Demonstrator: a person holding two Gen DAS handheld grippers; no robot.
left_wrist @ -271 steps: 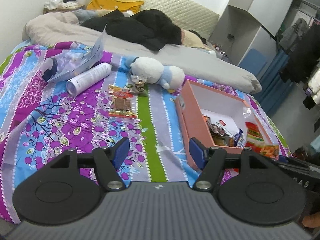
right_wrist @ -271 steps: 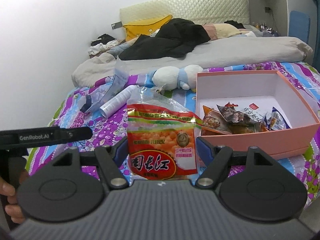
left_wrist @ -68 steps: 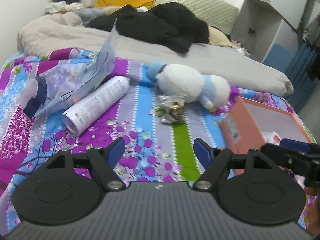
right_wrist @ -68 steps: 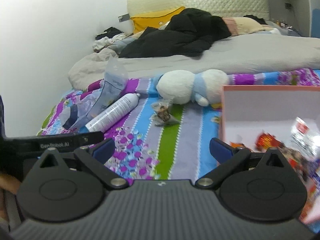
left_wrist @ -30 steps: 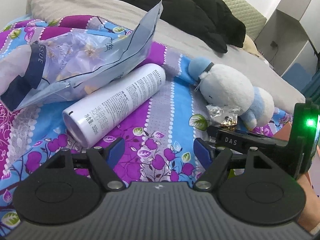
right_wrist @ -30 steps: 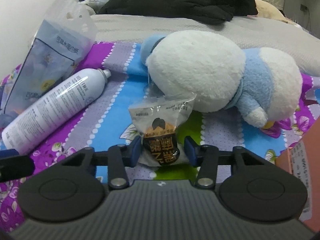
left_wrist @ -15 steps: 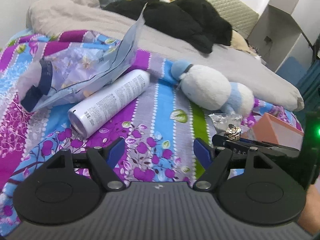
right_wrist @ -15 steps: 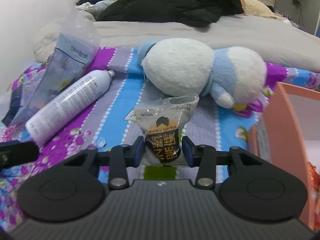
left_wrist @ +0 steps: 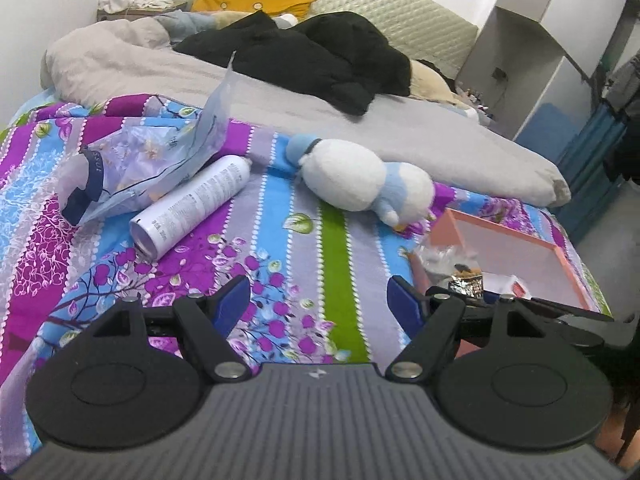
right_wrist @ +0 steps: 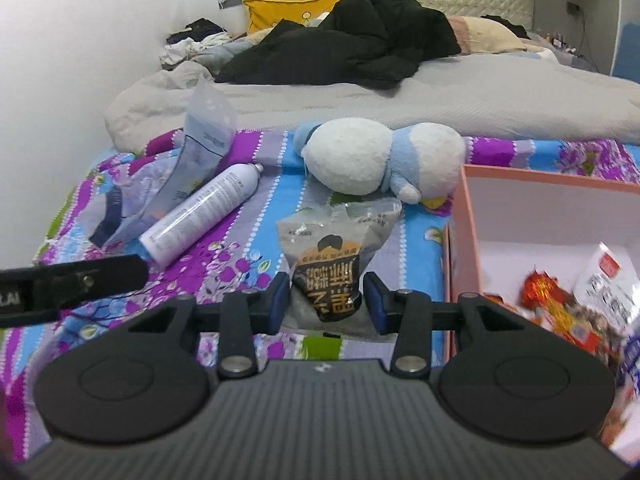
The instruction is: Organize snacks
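Snack packet [right_wrist: 326, 264] clamped between the right tool [right_wrist: 326, 302] pads, held above the floral bedspread [right_wrist: 256, 208] just left of the pink box [right_wrist: 456, 264], plush toy [right_wrist: 380, 156] and white spray can [right_wrist: 200, 212] behind, left tool [left_wrist: 319, 302] wide apart, nothing in it.

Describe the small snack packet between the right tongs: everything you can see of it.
The snack packet is a small pouch of crinkled clear plastic with a black and orange label bearing Chinese characters and a dark head-shaped logo. It stands upright, its sealed top edge flared, gripped low on both sides by the blue pads of the right tongs. It hangs above the striped bedspread, in front of the plush toy and left of the pink box.
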